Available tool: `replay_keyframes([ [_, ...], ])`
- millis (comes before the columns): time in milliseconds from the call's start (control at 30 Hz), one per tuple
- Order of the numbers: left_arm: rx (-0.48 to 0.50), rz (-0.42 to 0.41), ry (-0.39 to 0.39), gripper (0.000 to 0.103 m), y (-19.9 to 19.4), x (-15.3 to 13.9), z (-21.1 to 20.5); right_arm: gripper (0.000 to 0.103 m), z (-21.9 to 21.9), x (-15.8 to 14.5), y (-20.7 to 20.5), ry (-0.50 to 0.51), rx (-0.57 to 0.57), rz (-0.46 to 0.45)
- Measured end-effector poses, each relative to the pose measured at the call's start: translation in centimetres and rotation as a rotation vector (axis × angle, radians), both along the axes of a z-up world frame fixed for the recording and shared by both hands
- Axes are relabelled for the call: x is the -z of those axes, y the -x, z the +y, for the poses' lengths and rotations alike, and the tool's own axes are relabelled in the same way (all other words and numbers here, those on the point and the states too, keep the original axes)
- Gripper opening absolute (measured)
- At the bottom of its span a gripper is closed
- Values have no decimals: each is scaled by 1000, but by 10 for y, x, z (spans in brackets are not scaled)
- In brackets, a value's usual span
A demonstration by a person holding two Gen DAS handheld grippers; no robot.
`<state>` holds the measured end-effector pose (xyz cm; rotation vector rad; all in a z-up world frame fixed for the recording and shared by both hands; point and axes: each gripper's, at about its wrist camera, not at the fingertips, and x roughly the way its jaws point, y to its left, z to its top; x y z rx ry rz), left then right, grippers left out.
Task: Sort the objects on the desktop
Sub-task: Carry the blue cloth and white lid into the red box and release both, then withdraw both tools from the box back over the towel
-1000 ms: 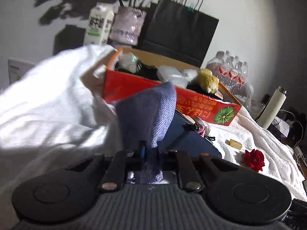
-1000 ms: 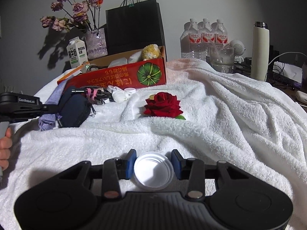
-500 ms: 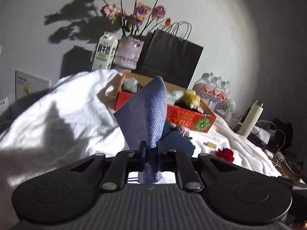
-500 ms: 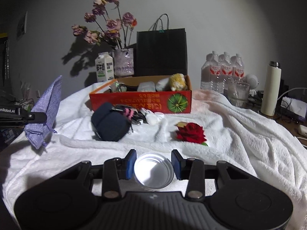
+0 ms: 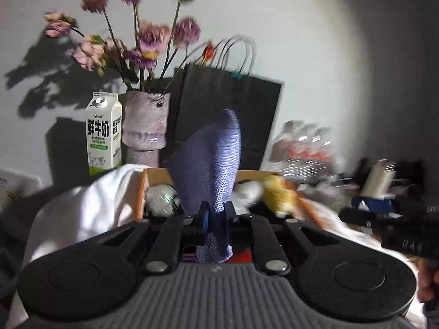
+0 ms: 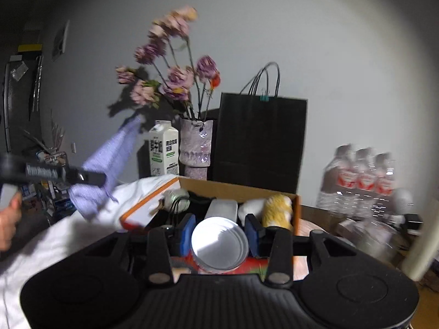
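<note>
A: What do we hold in our left hand-held gripper?
B: We hold a blue-purple cloth pouch, pinched low between the two fingers, with most of it standing up above them. In the right wrist view the same pouch hangs in the air at the left, beside the cardboard box and above the white towel.

A: And our right hand-held gripper?
B: Its blue pads press on both sides of a round white lid, which we carry just in front of the box.

A: What do we see inside the box?
B: A yellow plush toy by the right wall, a white flat case in the middle and a pale round thing at the left. Much of it is blurred.

A: And behind the box?
B: A milk carton, a vase of pink and purple flowers and a black paper bag stand against the wall. To the right we see a pack of water bottles, smeared by blur.
</note>
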<state>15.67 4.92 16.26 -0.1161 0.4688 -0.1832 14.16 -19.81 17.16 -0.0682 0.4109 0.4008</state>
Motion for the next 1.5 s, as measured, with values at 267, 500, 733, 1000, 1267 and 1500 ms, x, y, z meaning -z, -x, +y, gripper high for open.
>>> replay_keyframes([
  [267,-16,183,-73,35,-142,62,-33,39,48,51,-170,109,149,220],
  [500,-32,198,-85,87,-161,55,-23,68,37,61,-199,38,188,302],
  [733,-158,283,-93,98,-152,42,-5,80,40,42,-182,97,211,291],
  [1000,-201,242,-155,103,-80,39,-1,88,23,39,-124,63,162,340],
  [1267,-73,169,-60,103,57,60,-5,91,-12,60,10,19,104,265],
  [1500,-23,164,42,103,179,84,-7,103,-28,96,128,-13,139,180],
])
